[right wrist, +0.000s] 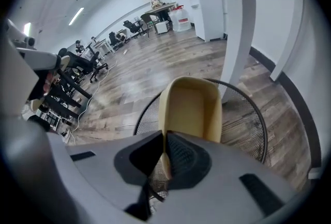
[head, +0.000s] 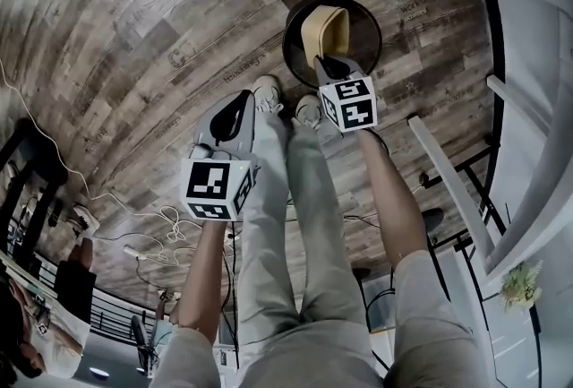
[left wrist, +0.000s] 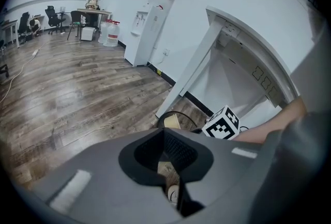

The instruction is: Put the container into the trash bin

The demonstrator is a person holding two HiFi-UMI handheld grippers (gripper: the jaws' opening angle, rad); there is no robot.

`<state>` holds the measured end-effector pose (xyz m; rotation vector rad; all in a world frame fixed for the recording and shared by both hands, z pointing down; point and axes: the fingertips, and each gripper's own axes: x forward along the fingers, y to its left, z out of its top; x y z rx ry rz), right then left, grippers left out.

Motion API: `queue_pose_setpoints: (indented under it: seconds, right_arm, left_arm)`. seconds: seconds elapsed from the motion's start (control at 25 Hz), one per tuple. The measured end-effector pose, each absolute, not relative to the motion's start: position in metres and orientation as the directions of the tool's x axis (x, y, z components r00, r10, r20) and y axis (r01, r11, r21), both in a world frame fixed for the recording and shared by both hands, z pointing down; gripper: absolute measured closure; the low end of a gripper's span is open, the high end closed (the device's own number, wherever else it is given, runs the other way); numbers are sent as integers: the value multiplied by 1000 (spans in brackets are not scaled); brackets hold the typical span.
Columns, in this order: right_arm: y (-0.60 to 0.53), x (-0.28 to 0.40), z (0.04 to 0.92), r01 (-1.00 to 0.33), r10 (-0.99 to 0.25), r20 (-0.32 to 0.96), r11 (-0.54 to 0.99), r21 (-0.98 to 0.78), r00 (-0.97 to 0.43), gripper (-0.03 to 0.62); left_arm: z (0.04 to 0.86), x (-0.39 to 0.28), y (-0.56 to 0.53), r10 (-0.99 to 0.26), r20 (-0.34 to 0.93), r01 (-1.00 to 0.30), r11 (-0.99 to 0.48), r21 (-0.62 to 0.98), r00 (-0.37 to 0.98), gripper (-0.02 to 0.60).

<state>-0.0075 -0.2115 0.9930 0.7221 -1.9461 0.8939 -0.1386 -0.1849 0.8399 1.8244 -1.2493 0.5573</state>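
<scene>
head view, one container (head: pixel 324 30) in jaws, seemingly over one bin (head: pixel 365 30)

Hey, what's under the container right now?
The bin's open mouth and mesh wall lie below the container, which the right gripper pinches by its rim. The bin's bottom is covered by the container and gripper, so any contents can't be seen.
</scene>
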Motion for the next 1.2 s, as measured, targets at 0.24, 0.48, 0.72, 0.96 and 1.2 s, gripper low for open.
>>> queue_pose_setpoints:
  seconds: [0.24,0.48,0.72,0.96,1.2]
  right_arm:
    - [-209,-10,1030,-743,-93,888,590,-316,-451,565]
    - [-213,-12,1068,-744,-39,910,591,-313,-413,565]
    - [-213,-5,1099,-768,33,928,551,-327,-371,565]
    - [-223,-5,1104,-805,68,913,448,-388,-403,565]
    - [-215,-3,1100,-798,81,919,471,-376,-386,447]
  left_arm:
    - [851,-137,-183,-533,744,-912,-156,380,402,571]
    - [865,-142,-178,-522,757,-917,-156,368,393,571]
    - [873,-146,-175,-514,766,-920,-151,361,385,571]
    - [875,-151,-175,-517,770,-925,-143,353,374,571]
    - [869,-150,-178,-522,767,-924,-140,355,374,571]
